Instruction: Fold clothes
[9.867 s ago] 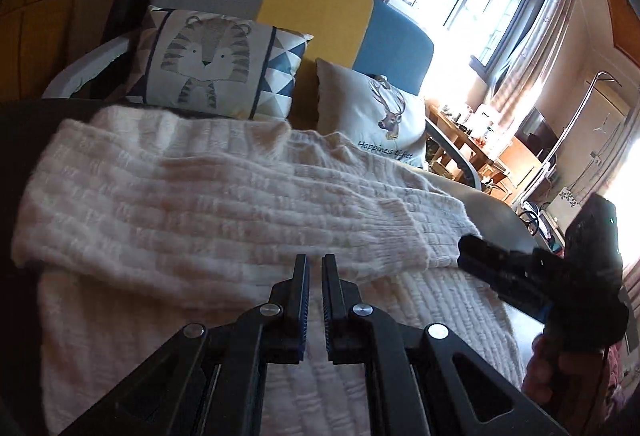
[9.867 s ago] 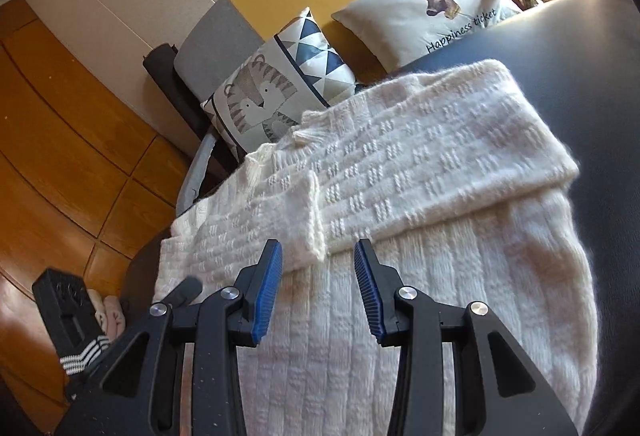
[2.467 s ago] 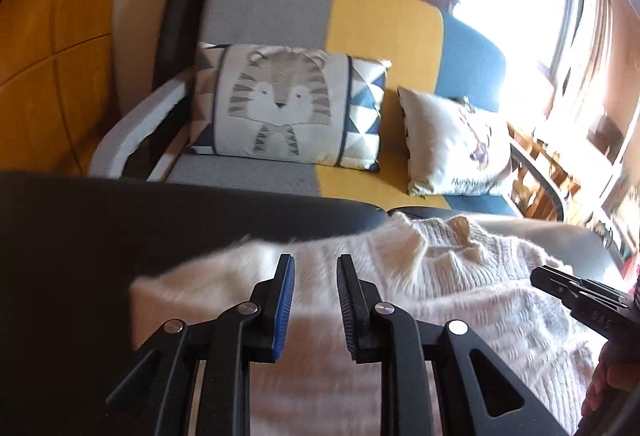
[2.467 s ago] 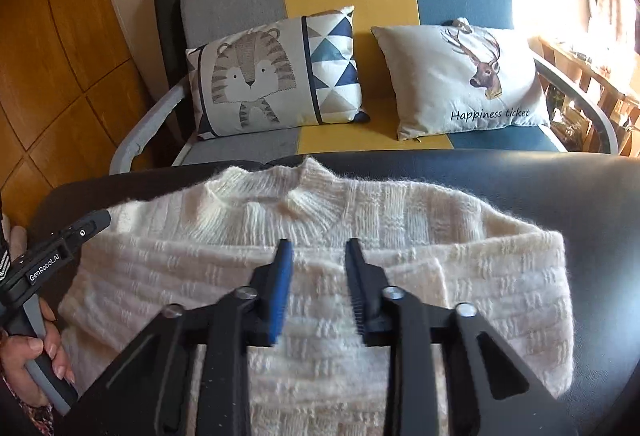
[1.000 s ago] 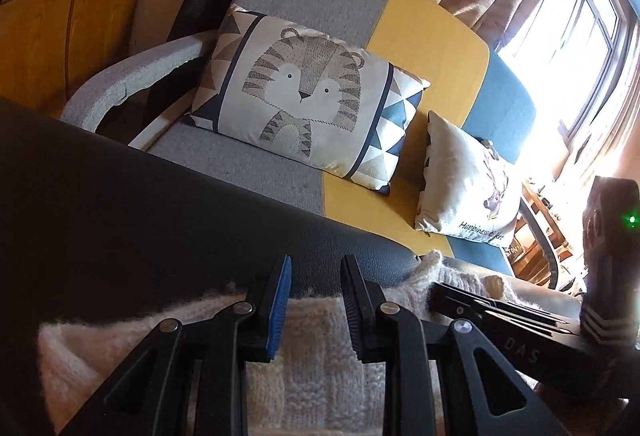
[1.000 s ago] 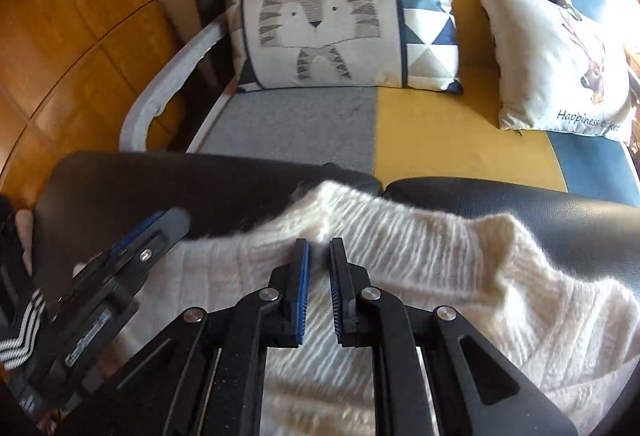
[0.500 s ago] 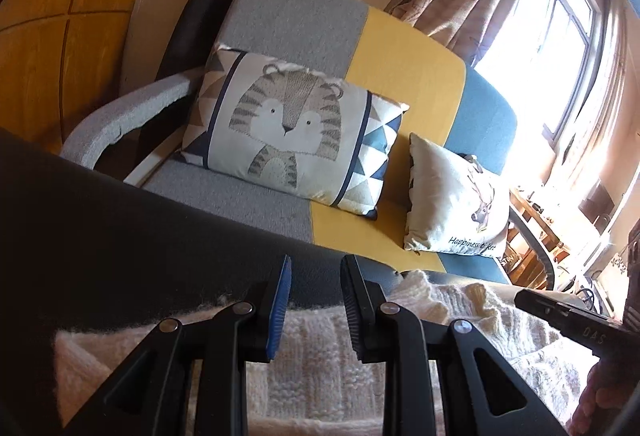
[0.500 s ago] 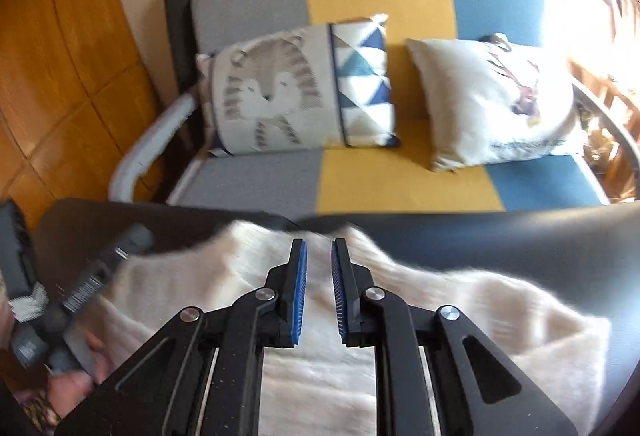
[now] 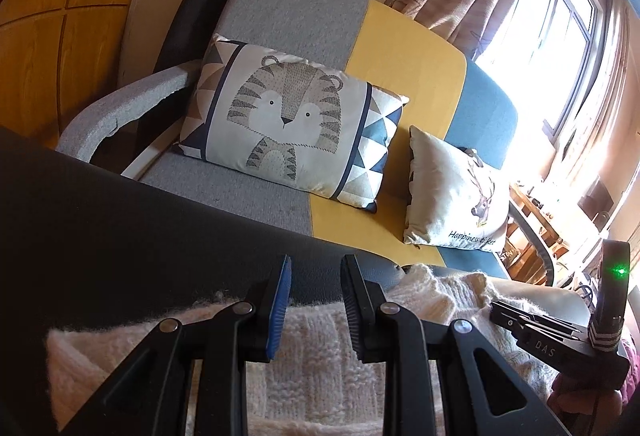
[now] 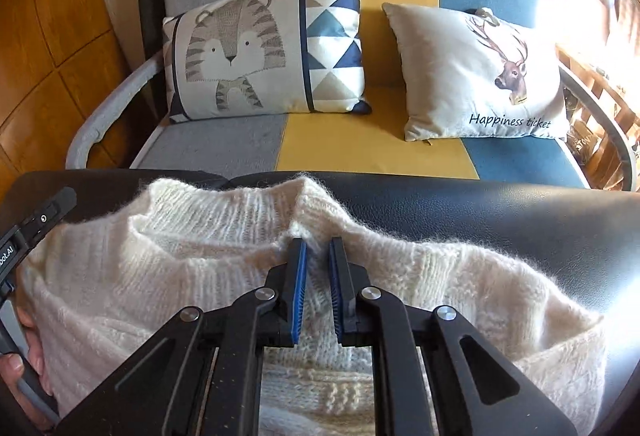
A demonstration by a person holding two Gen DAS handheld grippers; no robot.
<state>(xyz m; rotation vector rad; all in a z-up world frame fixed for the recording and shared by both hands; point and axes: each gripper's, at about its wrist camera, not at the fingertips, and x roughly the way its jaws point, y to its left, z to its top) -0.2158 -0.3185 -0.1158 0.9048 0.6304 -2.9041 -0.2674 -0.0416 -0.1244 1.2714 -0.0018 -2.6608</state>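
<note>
The right gripper (image 10: 316, 252) is closing, its narrow gap over the white sweater (image 10: 200, 260); whether it pinches wool, I cannot tell. The left gripper (image 9: 314, 284) stands part open over the sweater's edge, with the wool at 6 o'clock on the black seat (image 9: 120, 228).

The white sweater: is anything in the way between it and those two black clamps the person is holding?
Nothing visible is. The right gripper sits at the sweater collar with knit between its jaws. The left gripper hangs, jaws apart, just over its edge. The pillows lie behind on the sofa, off the black surface.
</note>
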